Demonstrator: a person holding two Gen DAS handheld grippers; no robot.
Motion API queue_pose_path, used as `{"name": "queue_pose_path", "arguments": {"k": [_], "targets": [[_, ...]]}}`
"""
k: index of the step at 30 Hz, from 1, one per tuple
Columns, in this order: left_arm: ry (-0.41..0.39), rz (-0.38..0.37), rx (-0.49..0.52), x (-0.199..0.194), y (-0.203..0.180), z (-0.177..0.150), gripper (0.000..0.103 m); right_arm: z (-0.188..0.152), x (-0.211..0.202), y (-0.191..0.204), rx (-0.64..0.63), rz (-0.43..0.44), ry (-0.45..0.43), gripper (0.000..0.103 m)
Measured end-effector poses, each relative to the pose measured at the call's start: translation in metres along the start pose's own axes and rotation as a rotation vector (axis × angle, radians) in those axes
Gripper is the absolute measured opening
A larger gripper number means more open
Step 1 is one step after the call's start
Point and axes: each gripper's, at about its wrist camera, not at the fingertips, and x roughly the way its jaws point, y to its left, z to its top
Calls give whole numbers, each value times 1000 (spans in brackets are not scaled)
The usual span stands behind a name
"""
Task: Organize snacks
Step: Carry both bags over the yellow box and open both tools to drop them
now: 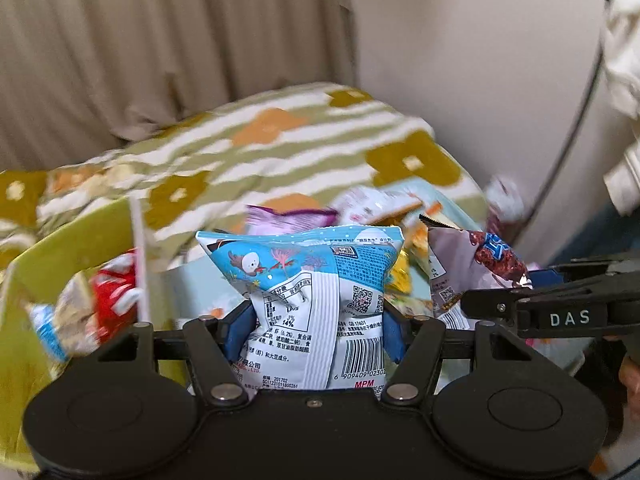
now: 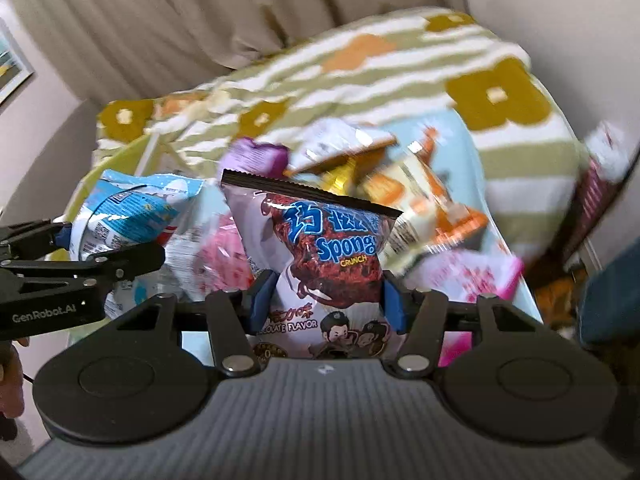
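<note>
Left gripper: pitched downward, jaws clamped on a blue packet between its pads. Right gripper: pitched downward, alongside, jaws clamped on a chocolate packet.

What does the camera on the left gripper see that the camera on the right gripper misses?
Only the left wrist view shows the printed back of the blue snack bag, barcode included, pinched in the left gripper, and a red packet in the green bin. Only the right wrist view shows the front of the chocolate Sponge Crunch bag pinched in the right gripper, and a pink packet. Both show each other's bag from the side, the flowered striped blanket, the curtain and the loose snack pile.
</note>
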Motion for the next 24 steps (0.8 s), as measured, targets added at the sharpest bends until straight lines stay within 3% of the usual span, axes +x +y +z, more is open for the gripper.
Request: {"name": "queue_pose_path", "arguments": {"k": [5, 15, 24], "targets": [[-64, 84, -141, -37, 21, -5, 68, 17, -10, 27, -100, 87, -36, 70], [-132, 278, -284, -90, 90, -21, 68, 42, -8, 120, -273, 240, -71, 70], [-124, 308, -384, -94, 185, -32, 68, 49, 20, 218, -341, 289, -78, 70]]}}
